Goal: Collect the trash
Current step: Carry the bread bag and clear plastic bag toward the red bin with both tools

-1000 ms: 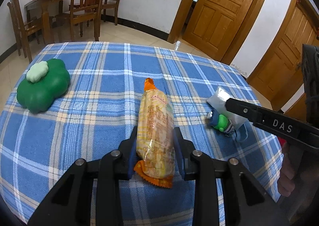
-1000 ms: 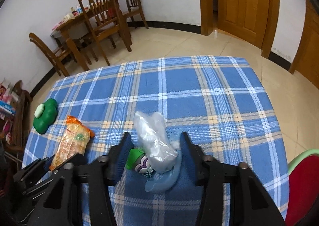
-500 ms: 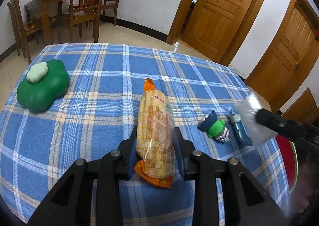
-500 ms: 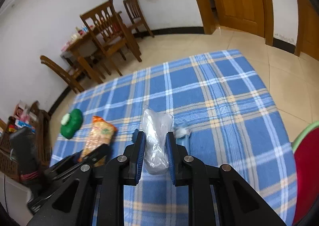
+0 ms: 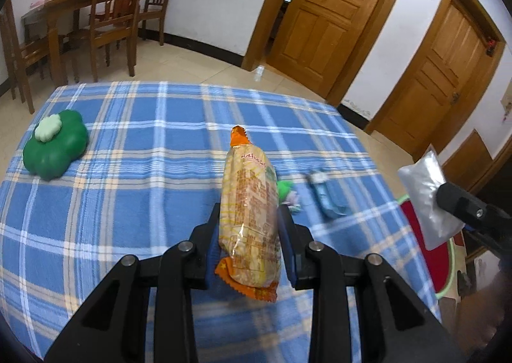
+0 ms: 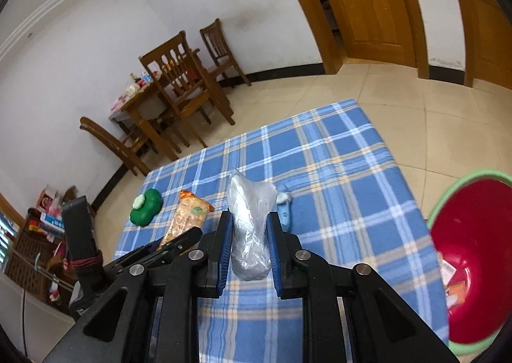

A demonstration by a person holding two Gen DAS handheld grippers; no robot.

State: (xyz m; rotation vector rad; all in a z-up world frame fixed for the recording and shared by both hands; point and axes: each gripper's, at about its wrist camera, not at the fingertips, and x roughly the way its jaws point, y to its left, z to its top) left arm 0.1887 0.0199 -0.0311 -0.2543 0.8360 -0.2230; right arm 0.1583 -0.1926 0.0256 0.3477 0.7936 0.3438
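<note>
My left gripper (image 5: 249,208) is shut on an orange and yellow snack packet (image 5: 248,177), held a little above the blue plaid tablecloth (image 5: 128,203). A crumpled clear plastic bag (image 6: 251,200) stands upright between the blue pads of my right gripper (image 6: 249,215), which is shut on it. From the left wrist view that bag (image 5: 422,187) hangs past the table's right edge, above a red basin with a green rim (image 5: 422,235). The basin (image 6: 473,254) sits low at the right, with some scraps inside.
A green clover-shaped object (image 5: 54,148) lies at the cloth's left. A small green toy (image 5: 286,190) and a blue item (image 5: 326,196) lie right of the packet. Wooden chairs and a table (image 5: 96,17) stand behind; doors (image 5: 323,11) beyond.
The right gripper closed on the plastic bag and carried it up and right, off the table toward the basin. The left gripper rose slightly with the snack packet.
</note>
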